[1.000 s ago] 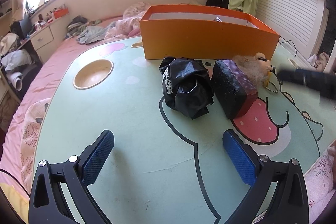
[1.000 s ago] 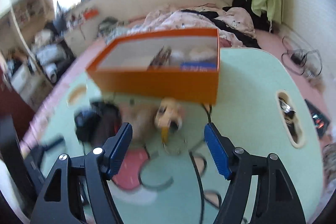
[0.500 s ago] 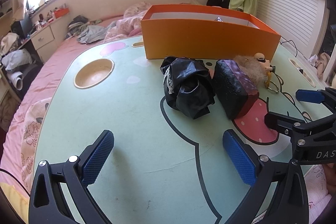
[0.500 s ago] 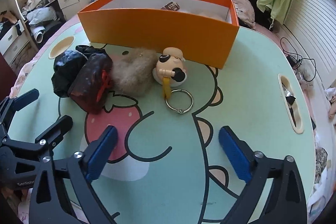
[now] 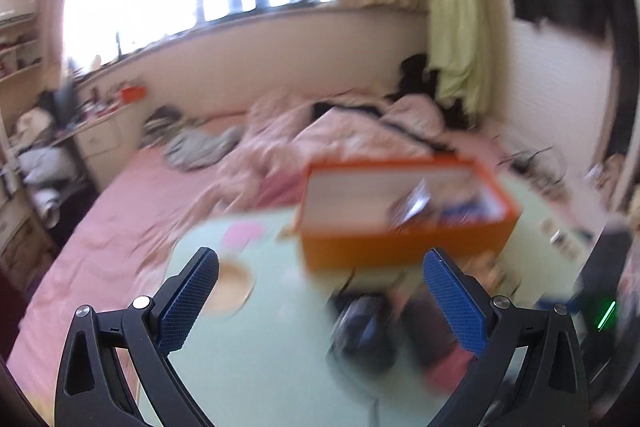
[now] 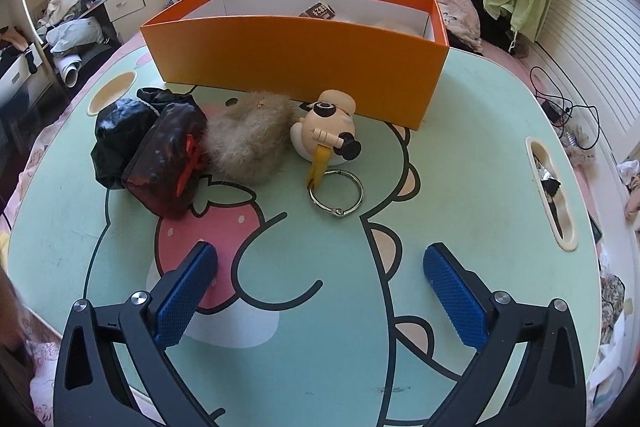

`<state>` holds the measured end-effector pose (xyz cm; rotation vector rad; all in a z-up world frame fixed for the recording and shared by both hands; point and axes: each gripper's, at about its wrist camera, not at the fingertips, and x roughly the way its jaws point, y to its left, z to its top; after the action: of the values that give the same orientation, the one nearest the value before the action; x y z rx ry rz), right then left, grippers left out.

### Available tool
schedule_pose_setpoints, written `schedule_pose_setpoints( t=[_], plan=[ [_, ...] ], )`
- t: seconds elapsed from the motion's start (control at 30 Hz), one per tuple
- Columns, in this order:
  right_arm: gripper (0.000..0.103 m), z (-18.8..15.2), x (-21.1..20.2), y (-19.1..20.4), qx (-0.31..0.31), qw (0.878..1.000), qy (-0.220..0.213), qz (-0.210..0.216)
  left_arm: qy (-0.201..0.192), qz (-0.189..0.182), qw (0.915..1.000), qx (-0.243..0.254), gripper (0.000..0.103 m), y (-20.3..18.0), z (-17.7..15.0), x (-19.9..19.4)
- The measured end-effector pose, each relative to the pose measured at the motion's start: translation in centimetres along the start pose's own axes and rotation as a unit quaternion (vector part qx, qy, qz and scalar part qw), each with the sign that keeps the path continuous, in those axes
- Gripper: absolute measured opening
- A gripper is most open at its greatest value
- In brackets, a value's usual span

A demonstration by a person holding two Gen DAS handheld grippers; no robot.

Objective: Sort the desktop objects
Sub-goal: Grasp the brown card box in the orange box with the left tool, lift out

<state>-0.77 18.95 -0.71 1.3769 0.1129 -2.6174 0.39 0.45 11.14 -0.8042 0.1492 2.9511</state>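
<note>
Mint-green counter (image 6: 472, 131) with a cartoon print carries an open orange box (image 6: 296, 63) at its far side, and just before that box lies a row of things: a crumpled black bag (image 6: 114, 131), a dark red pouch (image 6: 168, 163) leaning on it, a tan fur ball (image 6: 250, 141) and a small figure keychain (image 6: 328, 133) with a metal ring (image 6: 336, 193). Both the right gripper (image 6: 320, 293) and the left gripper (image 5: 320, 301) hover with fingers spread wide and nothing between them, the left view being blurred.

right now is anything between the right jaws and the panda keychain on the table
Nothing visible. The right gripper is opening with nothing between its jaws, and only bare table lies ahead of it up to the panda keychain. Its metal ring lies nearest.
</note>
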Motion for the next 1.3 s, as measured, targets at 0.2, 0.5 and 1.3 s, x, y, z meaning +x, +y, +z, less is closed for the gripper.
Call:
schedule_pose_setpoints(
  t=[0.2, 0.5, 1.3],
  plan=[
    [0.103, 0.2, -0.5, -0.2, 0.0, 1.0, -0.002, 0.001, 0.122, -0.072, 0.9878, 0.064, 0.086, -4.9, 6.6, 8.9],
    [0.103, 0.4, -0.7, 0.2, 0.0, 1.0, -0.002, 0.002, 0.333, -0.087, 0.9382, 0.035, 0.069, -8.4, 4.5, 22.6],
    [0.103, 0.5, -0.5, 0.3, 0.0, 1.0, -0.002, 0.003, 0.168, -0.062, 0.9819, -0.062, 0.055, 4.5, -2.1, 6.1]
  ],
)
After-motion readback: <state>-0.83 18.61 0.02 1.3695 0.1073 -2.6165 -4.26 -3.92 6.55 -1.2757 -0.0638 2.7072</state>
